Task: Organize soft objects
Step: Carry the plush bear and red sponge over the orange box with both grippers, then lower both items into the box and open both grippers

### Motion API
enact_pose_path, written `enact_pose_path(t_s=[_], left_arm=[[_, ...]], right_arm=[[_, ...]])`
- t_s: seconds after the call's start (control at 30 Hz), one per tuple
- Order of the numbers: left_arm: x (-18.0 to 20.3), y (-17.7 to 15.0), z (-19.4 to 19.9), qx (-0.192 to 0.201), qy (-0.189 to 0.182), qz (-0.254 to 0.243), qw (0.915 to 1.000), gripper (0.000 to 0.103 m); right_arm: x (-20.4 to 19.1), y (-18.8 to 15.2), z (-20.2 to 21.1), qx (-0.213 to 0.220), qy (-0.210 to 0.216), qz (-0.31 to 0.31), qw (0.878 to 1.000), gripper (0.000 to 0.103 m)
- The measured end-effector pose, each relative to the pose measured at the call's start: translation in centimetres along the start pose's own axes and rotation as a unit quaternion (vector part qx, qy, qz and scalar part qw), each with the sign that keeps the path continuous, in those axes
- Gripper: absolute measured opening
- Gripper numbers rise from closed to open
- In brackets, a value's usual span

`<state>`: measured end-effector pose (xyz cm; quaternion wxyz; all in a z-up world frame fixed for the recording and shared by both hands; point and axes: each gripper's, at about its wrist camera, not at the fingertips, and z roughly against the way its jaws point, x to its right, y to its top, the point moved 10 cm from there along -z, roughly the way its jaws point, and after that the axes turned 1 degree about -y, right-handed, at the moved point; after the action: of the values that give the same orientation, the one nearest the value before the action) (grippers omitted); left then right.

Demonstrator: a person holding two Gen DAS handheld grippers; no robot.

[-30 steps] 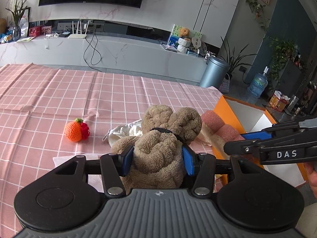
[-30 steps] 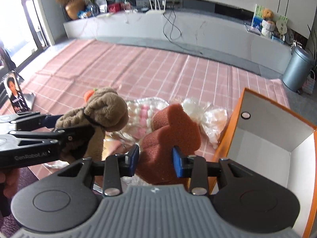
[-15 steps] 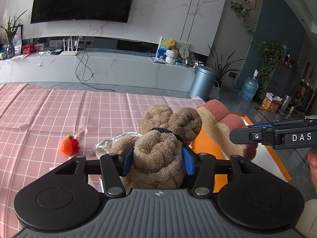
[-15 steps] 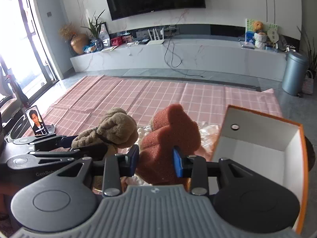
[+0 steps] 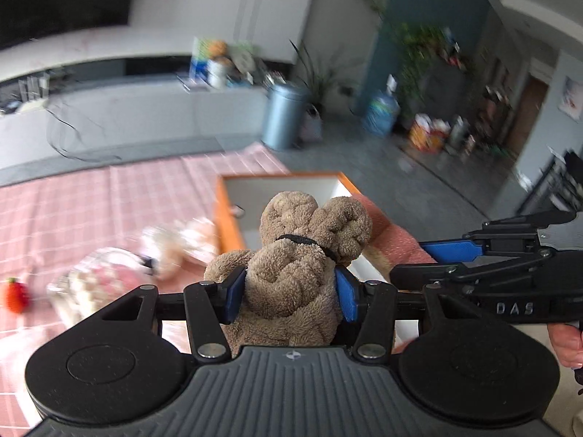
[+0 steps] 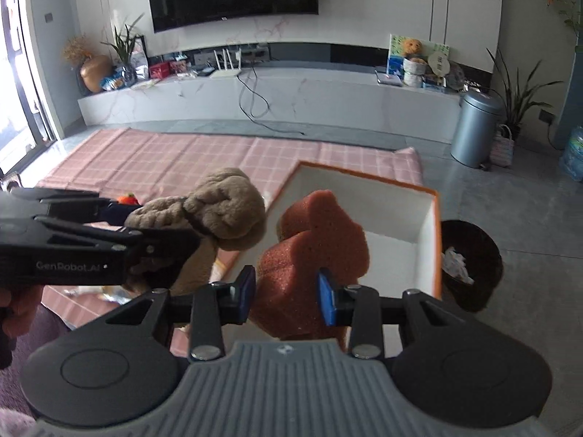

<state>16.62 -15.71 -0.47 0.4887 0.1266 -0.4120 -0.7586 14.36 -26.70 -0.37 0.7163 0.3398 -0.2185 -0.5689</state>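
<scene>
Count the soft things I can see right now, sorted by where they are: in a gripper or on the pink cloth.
In a gripper: 2, the brown towel in the left gripper and the red sponge in the right gripper.
On the pink cloth: 3, two clear bags of soft pieces and a small strawberry toy.
Total: 5.
</scene>
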Motion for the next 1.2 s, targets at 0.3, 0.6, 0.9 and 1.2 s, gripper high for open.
enact_pose_path(t_s=[0.3, 0.6, 0.9, 1.2], left_arm=[[3.0, -0.9, -7.2, -0.085, 0.005, -0.045, 0.9953, 0.058], [3.1, -3.3, -10.5, -0.143, 0.033, -0.093, 0.9848, 0.059], [2.8, -4.5, -12.4, -0.190, 0.037, -0.109, 0.9749, 0.062], [2.8, -4.6, -12.7, -0.198, 0.045, -0.118, 0.9721, 0.067]], right_arm=[[5.5, -3.7, -3.1, -0.060, -0.019, -0.015, 0.998, 0.036], [5.9, -5.4, -6.9, -0.112, -0.028, 0.033, 0.993, 0.037], [6.4, -6.4, -9.3, -0.179, -0.014, 0.062, 0.982, 0.038], [6.3, -6.9, -10.3, -0.208, -0.003, 0.065, 0.976, 0.037]])
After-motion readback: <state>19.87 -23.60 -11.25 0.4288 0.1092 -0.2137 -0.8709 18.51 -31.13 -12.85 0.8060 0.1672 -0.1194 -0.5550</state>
